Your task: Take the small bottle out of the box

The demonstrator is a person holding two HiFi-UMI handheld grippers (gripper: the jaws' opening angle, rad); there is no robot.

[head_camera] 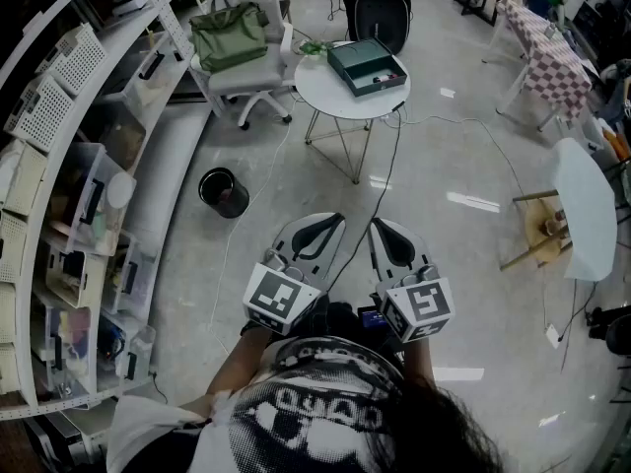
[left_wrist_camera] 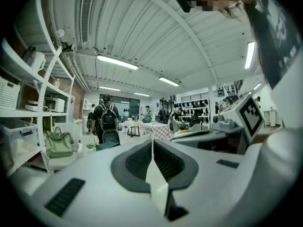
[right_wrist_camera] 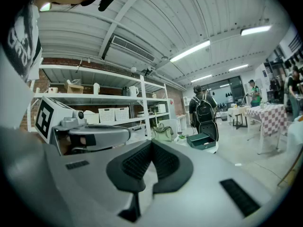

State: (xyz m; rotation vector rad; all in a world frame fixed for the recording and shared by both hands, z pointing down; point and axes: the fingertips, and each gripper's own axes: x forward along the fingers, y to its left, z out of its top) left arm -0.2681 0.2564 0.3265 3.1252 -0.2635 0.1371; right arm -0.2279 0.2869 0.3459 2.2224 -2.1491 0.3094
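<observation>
- Left gripper [head_camera: 317, 233] is at lower centre of the head view, jaws closed flat together, nothing between them.
- Right gripper [head_camera: 393, 241] is just beside it on the right, jaws also closed and empty; the ribbed black pads [right_wrist_camera: 163, 161] meet along a thin seam in the right gripper view.
- Both grippers are held side by side, close to the person's chest, well apart from the table.
- Box [head_camera: 367, 67] is dark green with its lid open. It sits on the round white table [head_camera: 325, 92] at upper centre of the head view.
- Small bottle: the box contents are too small to make out, so I can't tell where the bottle lies in it.
- A white office chair [head_camera: 258, 85] stands left of the table with a green bag [head_camera: 229, 33] on its seat.
- A black bin [head_camera: 224, 192] is on the floor, centre left.
- White shelves [head_camera: 59, 166] with crates and clear tubs run down the left edge.
- A checkered table [head_camera: 552, 62] is at upper right.
- A person with a black backpack [right_wrist_camera: 204, 111] stands just behind the round table, seen in both gripper views.
</observation>
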